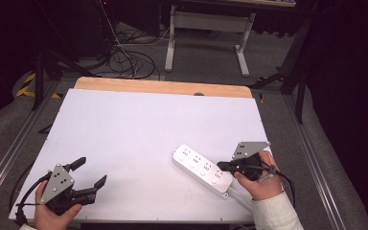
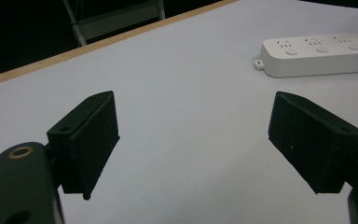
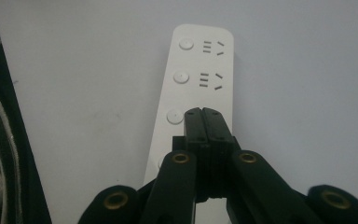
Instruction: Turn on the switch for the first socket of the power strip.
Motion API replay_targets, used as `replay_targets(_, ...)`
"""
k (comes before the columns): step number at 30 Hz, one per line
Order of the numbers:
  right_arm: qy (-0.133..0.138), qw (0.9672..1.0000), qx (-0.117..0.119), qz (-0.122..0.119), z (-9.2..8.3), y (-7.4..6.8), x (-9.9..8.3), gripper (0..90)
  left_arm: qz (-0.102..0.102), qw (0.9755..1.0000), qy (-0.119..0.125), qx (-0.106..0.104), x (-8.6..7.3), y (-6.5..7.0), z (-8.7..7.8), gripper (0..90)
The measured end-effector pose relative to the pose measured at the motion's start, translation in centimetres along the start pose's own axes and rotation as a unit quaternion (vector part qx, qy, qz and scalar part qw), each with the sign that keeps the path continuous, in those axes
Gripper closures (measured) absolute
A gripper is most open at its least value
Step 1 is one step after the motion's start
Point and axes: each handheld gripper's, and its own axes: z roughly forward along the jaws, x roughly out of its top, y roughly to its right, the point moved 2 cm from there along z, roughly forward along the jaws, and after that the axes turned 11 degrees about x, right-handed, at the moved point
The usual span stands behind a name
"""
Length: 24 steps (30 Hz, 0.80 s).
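While the left gripper (image 1: 87,173) rests near the table's seven o'clock corner with its jaws spread wide and nothing between them, the right gripper (image 1: 222,166) hangs over the near end of the white power strip (image 1: 202,170), its jaws pressed flat together with nothing caught between. The strip lies on the white table (image 1: 124,129) at about five o'clock from the table's middle, its long axis running from ten o'clock to four o'clock in the high view, with its cord leaving the near end toward the person's right sleeve. In the right gripper view the closed tips (image 3: 203,113) sit right over the strip's third row, just beside a round switch button (image 3: 175,116), so the move in hand looks like a press on one of those buttons with the closed tips used as a finger. The risk, as I judge it, lies in aim and in force: the tips stand slightly to three o'clock of the button in that view, so a straight push could land on the bare casing or the socket slots and switch nothing. A push that leans sideways could also skid the light strip across the smooth table, since the left gripper is well apart and does not steady it.
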Motion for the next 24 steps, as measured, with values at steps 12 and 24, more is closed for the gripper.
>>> replay_targets(12,-0.044,0.9989,0.011,0.011,2.0,0.0,-0.8,90.0,0.005,1.0000,-0.001,-0.002,0.0,0.0,0.0,16.9)
replay_targets(24,-0.062,0.9977,0.023,0.010,3.1,-0.1,-1.3,90.0,0.006,1.0000,-0.001,-0.001,0.0,0.0,0.0,16.9)
